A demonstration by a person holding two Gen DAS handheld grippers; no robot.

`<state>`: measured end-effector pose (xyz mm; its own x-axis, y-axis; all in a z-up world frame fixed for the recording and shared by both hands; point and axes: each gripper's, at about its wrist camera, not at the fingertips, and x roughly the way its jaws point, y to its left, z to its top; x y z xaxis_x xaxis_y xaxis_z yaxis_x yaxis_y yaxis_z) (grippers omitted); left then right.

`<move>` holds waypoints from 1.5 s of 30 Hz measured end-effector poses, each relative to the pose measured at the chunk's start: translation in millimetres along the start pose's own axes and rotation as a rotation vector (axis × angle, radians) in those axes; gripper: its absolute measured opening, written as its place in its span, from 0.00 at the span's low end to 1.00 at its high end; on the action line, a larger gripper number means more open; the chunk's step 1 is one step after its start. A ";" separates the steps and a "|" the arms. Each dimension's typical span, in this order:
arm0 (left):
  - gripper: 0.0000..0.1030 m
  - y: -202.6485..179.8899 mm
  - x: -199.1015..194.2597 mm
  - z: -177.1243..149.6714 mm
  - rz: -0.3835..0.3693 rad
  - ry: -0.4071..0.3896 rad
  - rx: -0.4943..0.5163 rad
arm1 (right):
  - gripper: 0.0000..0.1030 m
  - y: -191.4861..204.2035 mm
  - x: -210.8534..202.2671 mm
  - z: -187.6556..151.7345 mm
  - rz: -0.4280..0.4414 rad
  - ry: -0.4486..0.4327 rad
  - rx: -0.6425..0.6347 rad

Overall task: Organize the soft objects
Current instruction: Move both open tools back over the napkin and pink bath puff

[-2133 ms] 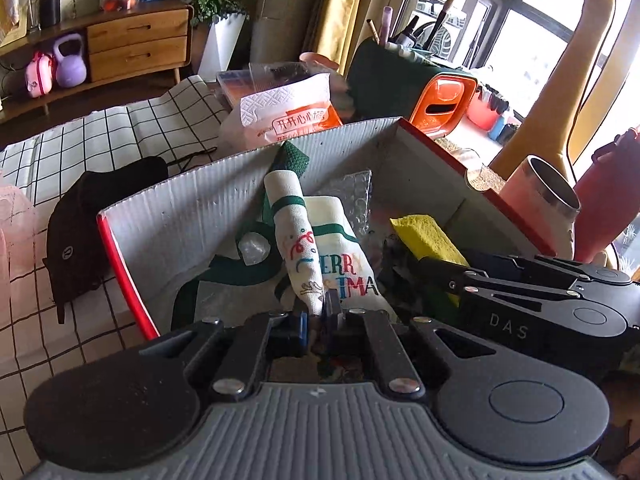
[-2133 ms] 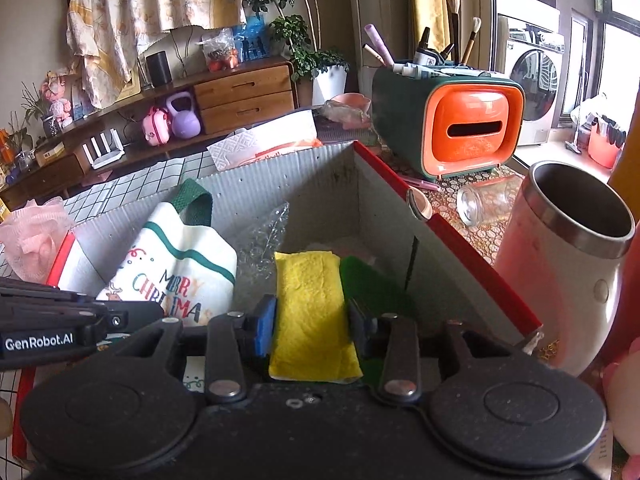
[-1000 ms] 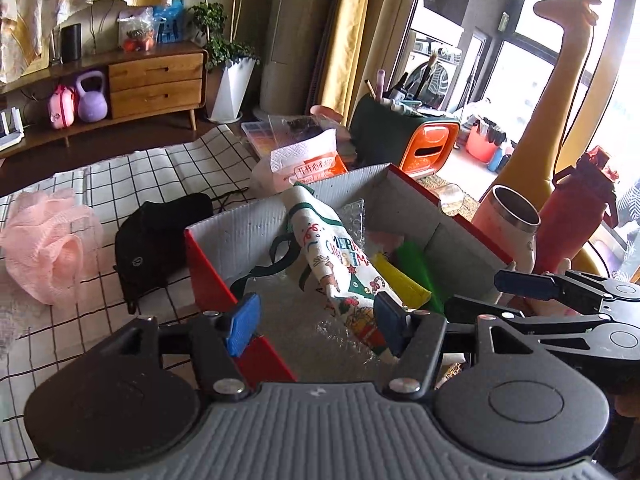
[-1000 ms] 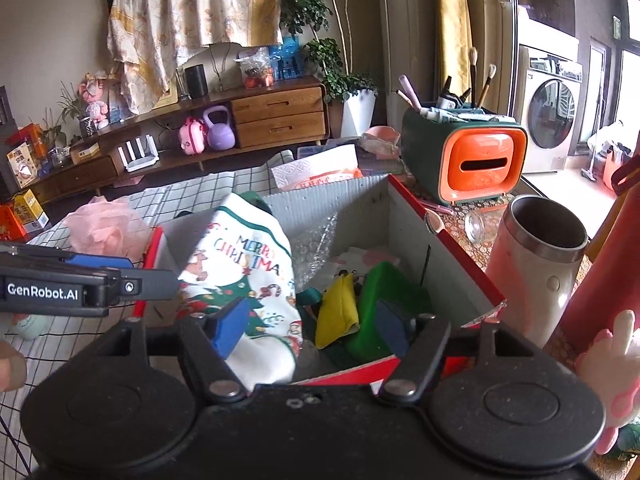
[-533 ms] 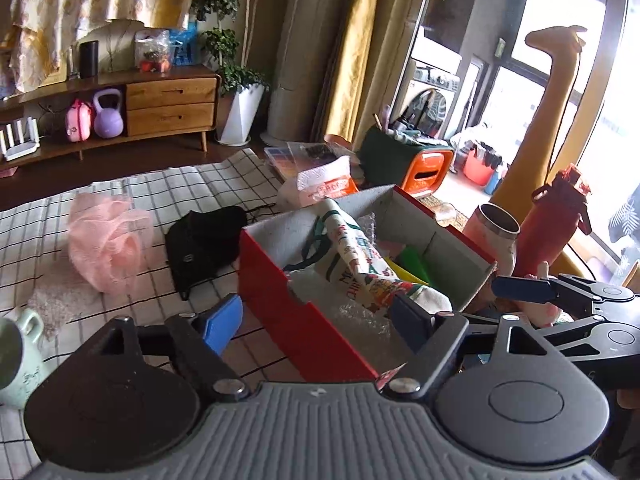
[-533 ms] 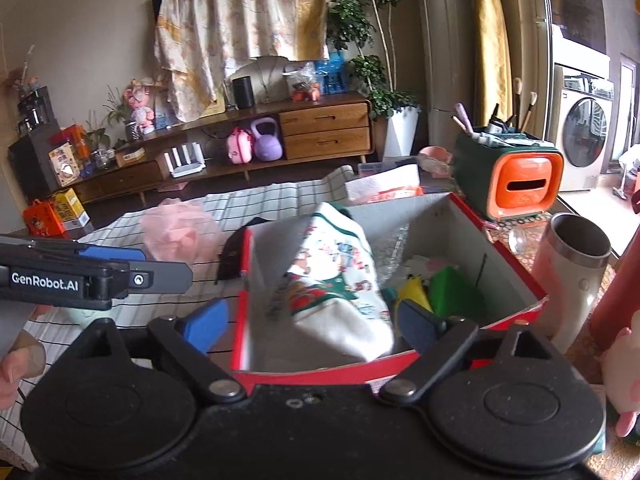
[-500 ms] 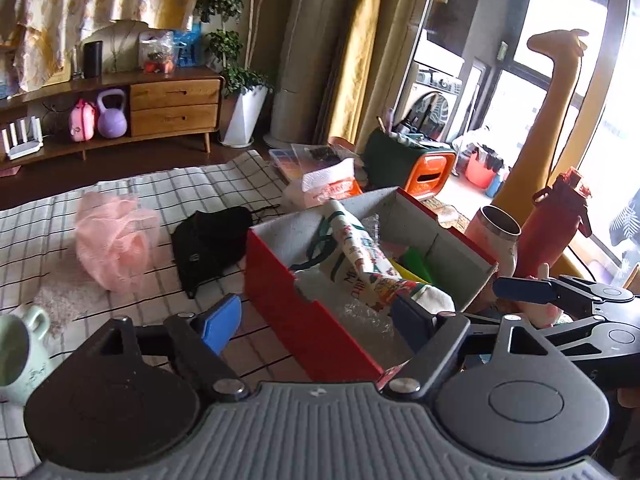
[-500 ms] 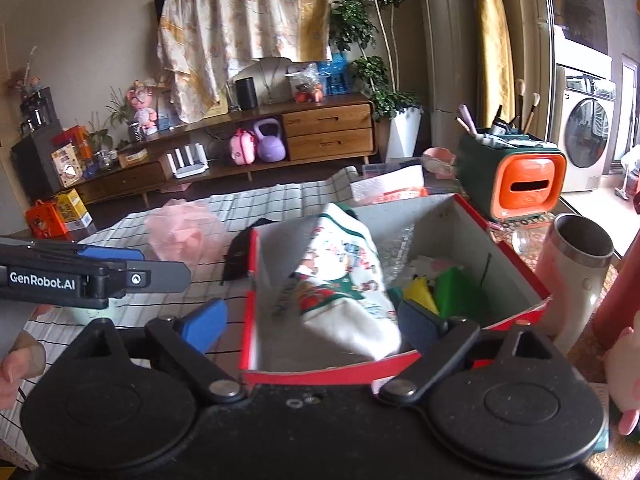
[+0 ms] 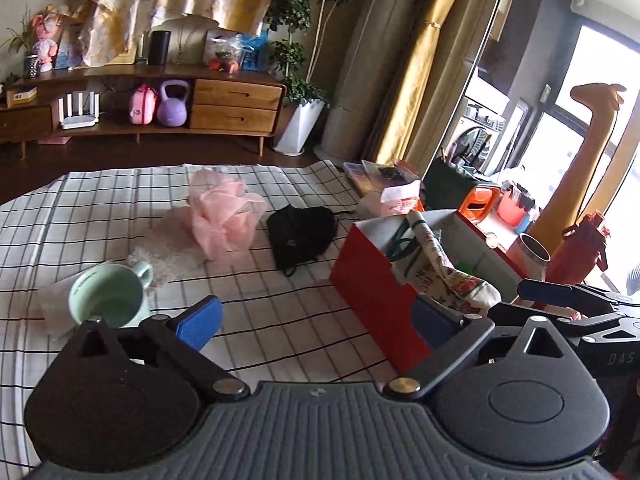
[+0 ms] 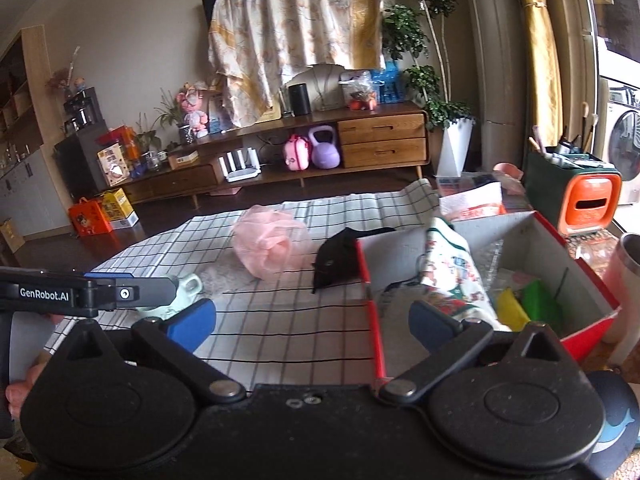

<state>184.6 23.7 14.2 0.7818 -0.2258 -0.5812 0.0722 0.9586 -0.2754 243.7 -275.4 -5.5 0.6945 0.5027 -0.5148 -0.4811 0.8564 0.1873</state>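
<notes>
Both grippers hang back from the box [image 10: 560, 240], fingers spread wide and holding nothing; the left gripper [image 9: 316, 316] and the right gripper [image 10: 312, 320] have just been opening, and nothing sits between the fingers of either; I judge this the gap between one drop and the next pick

In the box a Christmas bag [image 10: 448, 272] stands propped against the near-left part, and beside it lie a yellow cloth [image 10: 510, 312] and a green cloth [image 10: 538, 304]; some clear wrap shows under them, though how much I cannot tell

Out on the checked surface [image 9: 100, 200] two soft things wait: one pink pouf [image 9: 224, 216] and one black pouch [image 9: 300, 232], the pouch just beside the box's red wall, the pouf a little further left; a mint mug [image 9: 108, 296] stands near the left gripper, on a scrap of white paper, and it is not soft, so I would leave it be

The next move, as I read it, calls for a swing out over the surface, a drop onto the pouch or the pouf with fingers wide, then a close; the pouf is loose mesh and should squash a lot, so a deep bite into its middle seems wise

Count: one box, one bag, two cloths, one pouf, one pouch, one mug
</notes>
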 end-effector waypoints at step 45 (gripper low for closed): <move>1.00 252.8 36.9 -30.1 0.234 0.081 0.154 | 1.00 91.9 155.3 53.6 0.035 0.159 -0.090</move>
<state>213.1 252.5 -99.9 0.7368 -0.0027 -0.6761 -0.0065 0.9999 -0.0111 336.1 -112.4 -23.4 0.5868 0.5011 -0.6361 -0.5547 0.8210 0.1352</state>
